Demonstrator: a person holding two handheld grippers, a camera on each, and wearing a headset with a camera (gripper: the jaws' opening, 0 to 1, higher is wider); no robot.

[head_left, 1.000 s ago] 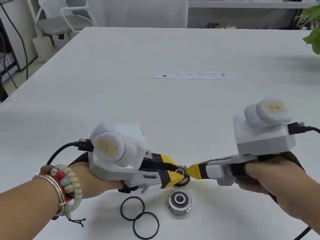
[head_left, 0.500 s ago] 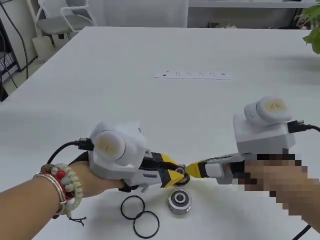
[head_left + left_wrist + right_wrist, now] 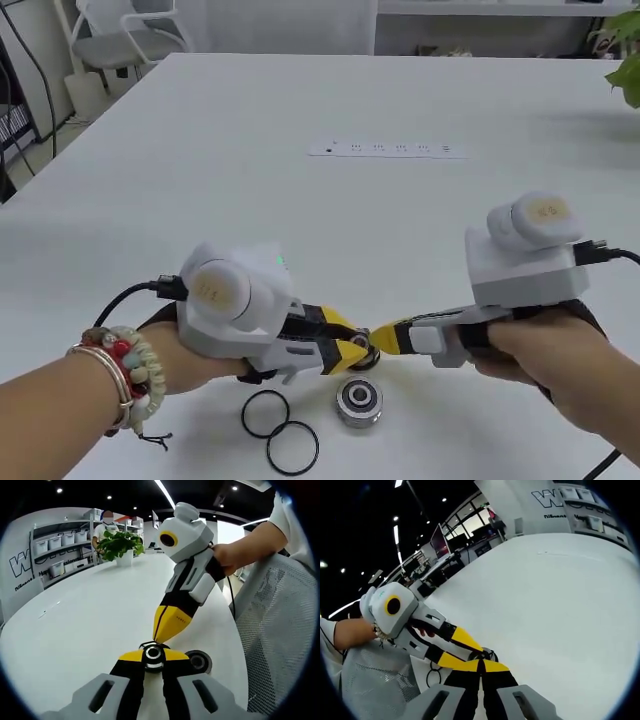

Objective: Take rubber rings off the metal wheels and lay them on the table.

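Note:
My left gripper is shut on a small metal wheel held just above the table. A thin black rubber ring sits around that wheel. My right gripper comes in from the right, its yellow jaws shut on the ring's edge at the wheel's top. In the left gripper view the right gripper points down onto the wheel. A second metal wheel lies flat on the table just in front of the grippers. Two loose black rubber rings lie to its left.
The white table stretches far ahead. A white power strip lies across its middle. Chairs stand beyond the far left corner, and a green plant is at the far right edge. A cable trails from each gripper.

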